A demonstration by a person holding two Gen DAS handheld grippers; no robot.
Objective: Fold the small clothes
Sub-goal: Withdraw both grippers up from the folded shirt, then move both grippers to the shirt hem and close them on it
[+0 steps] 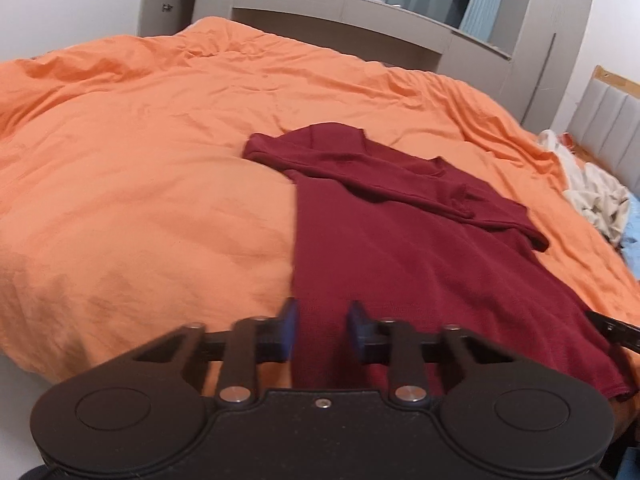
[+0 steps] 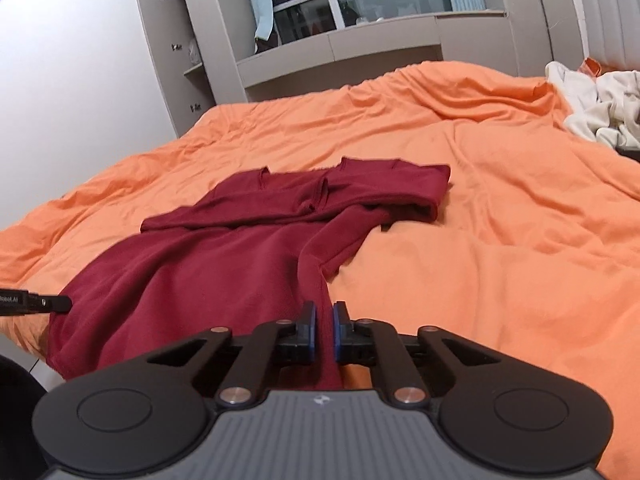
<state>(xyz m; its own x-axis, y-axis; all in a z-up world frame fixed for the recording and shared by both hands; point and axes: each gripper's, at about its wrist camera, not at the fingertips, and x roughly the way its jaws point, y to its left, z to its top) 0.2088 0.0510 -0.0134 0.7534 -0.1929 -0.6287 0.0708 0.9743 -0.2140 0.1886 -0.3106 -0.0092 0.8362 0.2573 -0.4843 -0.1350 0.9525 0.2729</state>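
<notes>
A dark red T-shirt (image 1: 400, 240) (image 2: 224, 264) lies spread on the orange duvet (image 1: 140, 160) (image 2: 480, 240), its far sleeves folded inward and its hem nearest me. My left gripper (image 1: 323, 320) sits at the hem's left corner. Its blue pads stand apart, and the cloth's edge lies flat between them, not pinched. At the hem's right corner my right gripper (image 2: 324, 320) is shut on a narrow ridge of the red fabric. Each gripper's black tip shows at the edge of the other's view.
A pile of white clothes (image 1: 596, 196) (image 2: 600, 108) lies at the bed's right side by a grey padded headboard (image 1: 608, 128). Grey shelving and a window (image 2: 340, 40) stand beyond the far edge of the bed.
</notes>
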